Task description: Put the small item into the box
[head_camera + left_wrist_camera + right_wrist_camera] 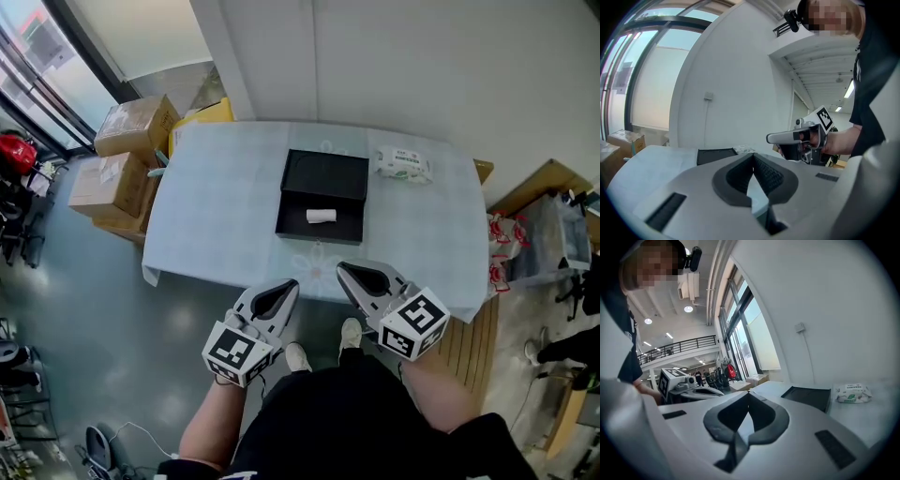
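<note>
A black box [292, 208] lies open in the middle of the pale blue table [216, 216], its lid [325, 174] folded back toward the wall. Inside the tray rests a small white roll-shaped item [321, 216]. Both grippers hover off the table's near edge, close to my body. My left gripper [291, 284] is shut and holds nothing; its own view shows the jaws [753, 157] meeting at the tips. My right gripper [343, 269] is shut and empty too, its tips [748, 395] touching. Each gripper view shows the box [717, 155] [811, 397] ahead.
A white and green wipes pack [405, 163] [853, 393] lies at the table's back right. Cardboard boxes [122, 155] are stacked on the floor at the left. A wooden platform [473, 333] and bags stand at the right. My shoes [323, 345] show below the table edge.
</note>
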`<move>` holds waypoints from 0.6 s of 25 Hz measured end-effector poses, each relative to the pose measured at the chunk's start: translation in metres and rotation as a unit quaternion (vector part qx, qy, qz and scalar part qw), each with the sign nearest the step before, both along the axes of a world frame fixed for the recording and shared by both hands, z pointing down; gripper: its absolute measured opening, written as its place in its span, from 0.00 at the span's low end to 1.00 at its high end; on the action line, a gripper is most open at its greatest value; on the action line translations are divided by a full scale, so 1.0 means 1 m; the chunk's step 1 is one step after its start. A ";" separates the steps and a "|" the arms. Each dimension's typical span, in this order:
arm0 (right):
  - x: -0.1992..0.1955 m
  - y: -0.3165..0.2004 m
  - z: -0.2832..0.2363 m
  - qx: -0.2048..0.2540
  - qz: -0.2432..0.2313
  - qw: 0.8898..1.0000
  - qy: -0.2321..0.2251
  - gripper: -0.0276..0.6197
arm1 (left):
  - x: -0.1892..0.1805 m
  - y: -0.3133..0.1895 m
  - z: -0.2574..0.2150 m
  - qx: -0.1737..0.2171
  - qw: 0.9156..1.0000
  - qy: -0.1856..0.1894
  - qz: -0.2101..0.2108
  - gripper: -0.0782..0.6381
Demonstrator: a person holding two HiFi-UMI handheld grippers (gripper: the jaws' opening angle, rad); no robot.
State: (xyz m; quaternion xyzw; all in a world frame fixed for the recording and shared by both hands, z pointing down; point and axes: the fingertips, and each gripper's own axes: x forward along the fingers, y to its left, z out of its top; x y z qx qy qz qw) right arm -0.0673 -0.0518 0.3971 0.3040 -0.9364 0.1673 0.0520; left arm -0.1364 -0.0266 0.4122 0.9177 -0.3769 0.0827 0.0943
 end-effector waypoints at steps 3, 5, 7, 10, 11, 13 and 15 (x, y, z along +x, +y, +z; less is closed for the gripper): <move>-0.002 0.010 0.002 -0.001 0.021 1.000 0.007 0.06 | -0.002 0.005 0.001 -0.002 1.000 0.008 0.020 0.12; -0.003 0.016 0.003 -0.002 0.034 0.999 0.011 0.06 | -0.004 0.009 0.003 -0.005 0.999 0.012 0.033 0.12; -0.005 0.022 0.005 -0.004 0.046 0.999 0.014 0.06 | -0.005 0.013 0.005 -0.008 0.999 0.014 0.046 0.12; -0.006 0.030 0.009 -0.007 0.062 0.998 0.016 0.06 | -0.006 0.018 0.009 -0.014 0.998 0.017 0.064 0.12; -0.006 0.033 0.010 -0.008 0.067 0.998 0.017 0.06 | -0.006 0.019 0.010 -0.015 0.997 0.018 0.069 0.12; -0.006 0.038 0.011 -0.010 0.078 0.997 0.018 0.06 | -0.006 0.021 0.011 -0.016 0.996 0.019 0.080 0.12; -0.006 0.043 0.013 -0.011 0.087 0.996 0.019 0.06 | -0.005 0.024 0.012 -0.016 0.996 0.019 0.089 0.12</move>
